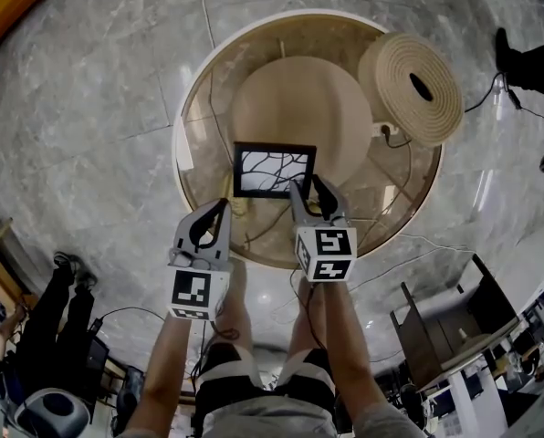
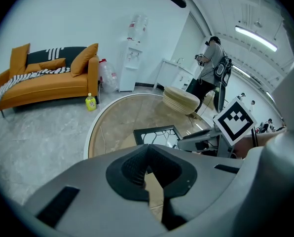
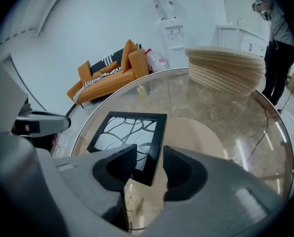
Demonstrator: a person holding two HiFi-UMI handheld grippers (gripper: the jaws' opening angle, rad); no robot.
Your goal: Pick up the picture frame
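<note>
The picture frame (image 1: pixel 274 171) lay flat on the round glass worktop (image 1: pixel 190 126), near the middle of the head view. It was a black frame with a white pattern of dark curved lines inside.

The right tool (image 1: pixel 307 188) was at the lower right corner of the frame. In the right gripper view its jaws stood apart, released, one on each side of the right edge of the frame (image 3: pixel 129 132), at the lower centre of that view. The left jaw covered a part of the pattern. A small gap showed between the right jaw and the black edge, so the right tool (image 3: pixel 149 157) was around the frame but not clenched on it.

The left tool (image 1: pixel 223 206) was just beside the lower left corner of the frame, at the lower left of centre. In the left gripper view its jaws were clenched, with the tips together and nothing between them (image 2: pixel 147 149). The frame (image 2: pixel 156 135) appeared just above them in that view.

A round woven basket (image 1: pixel 411 88) stood on the worktop at the upper right of the head view. An orange sofa (image 2: pixel 48 78) was at the left of the left gripper view.
</note>
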